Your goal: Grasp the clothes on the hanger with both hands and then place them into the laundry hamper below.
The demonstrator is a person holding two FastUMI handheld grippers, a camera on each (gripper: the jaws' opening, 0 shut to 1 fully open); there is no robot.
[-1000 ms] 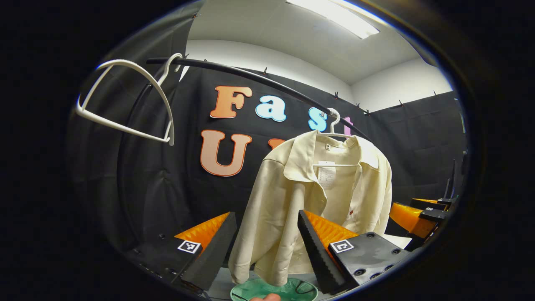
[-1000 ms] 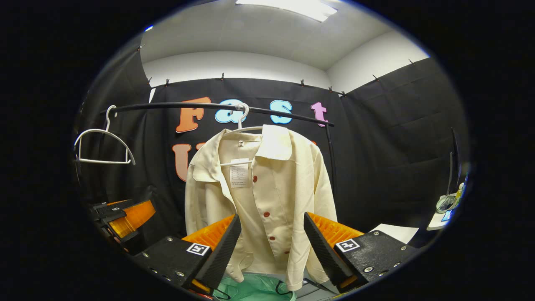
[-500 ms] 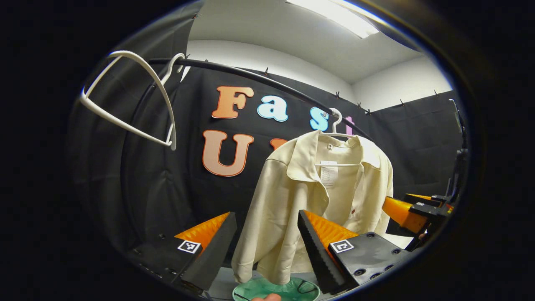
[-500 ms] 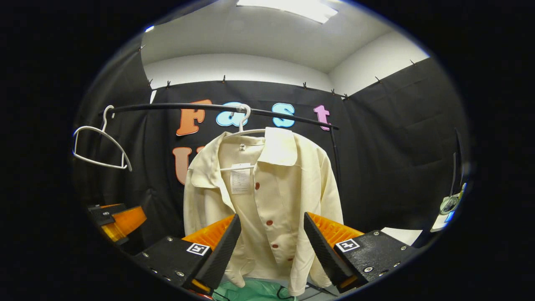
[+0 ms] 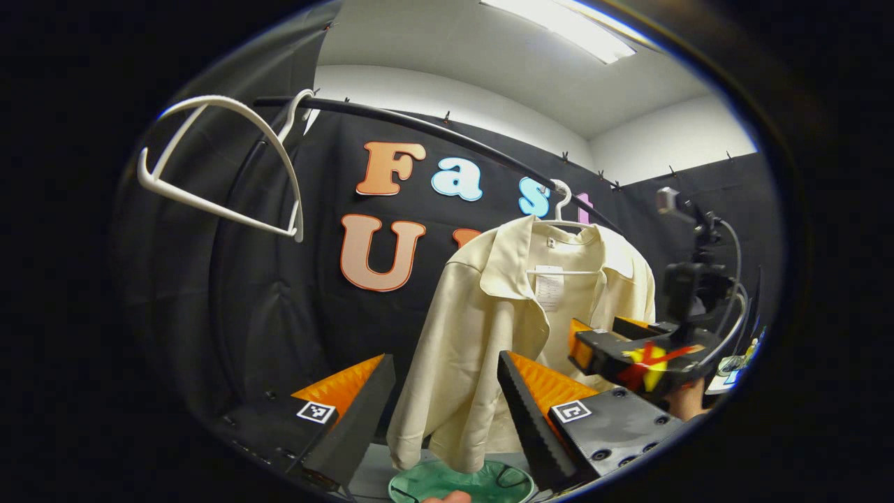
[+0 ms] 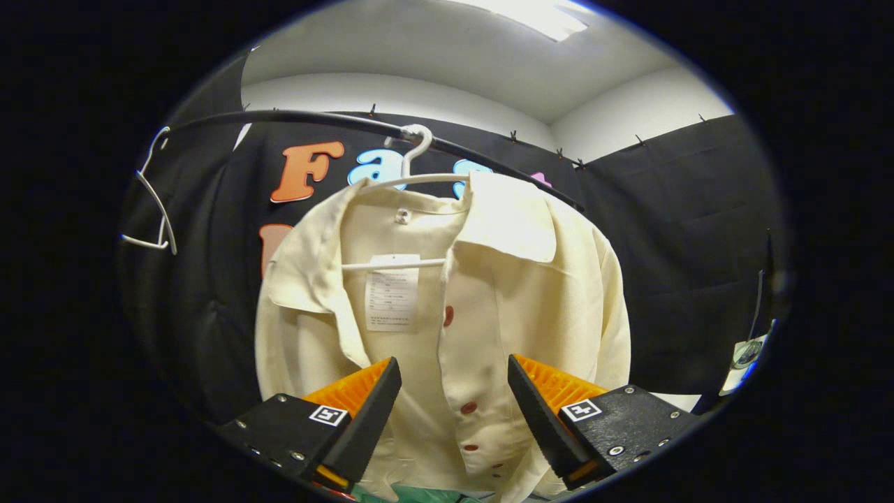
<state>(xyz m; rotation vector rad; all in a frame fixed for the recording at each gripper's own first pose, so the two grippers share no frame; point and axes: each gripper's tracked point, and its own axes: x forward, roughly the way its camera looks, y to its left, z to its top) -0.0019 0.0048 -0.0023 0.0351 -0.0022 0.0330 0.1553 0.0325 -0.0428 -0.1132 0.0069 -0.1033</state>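
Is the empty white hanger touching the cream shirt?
Apart. In the left gripper view the empty hanger hangs at the far end of the rail, with bare black cloth between it and the cream shirt.

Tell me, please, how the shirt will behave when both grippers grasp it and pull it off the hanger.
The shirt is probably floppy: its sleeves hang limp in soft folds, so it should sag between the grippers. It looks thin and light, so little force seems needed. Its faint sheen suggests smooth cloth that may slip. The hanger only hooks over the rail, so it may swing.

Bare white hanger on black rail; ceiling light.
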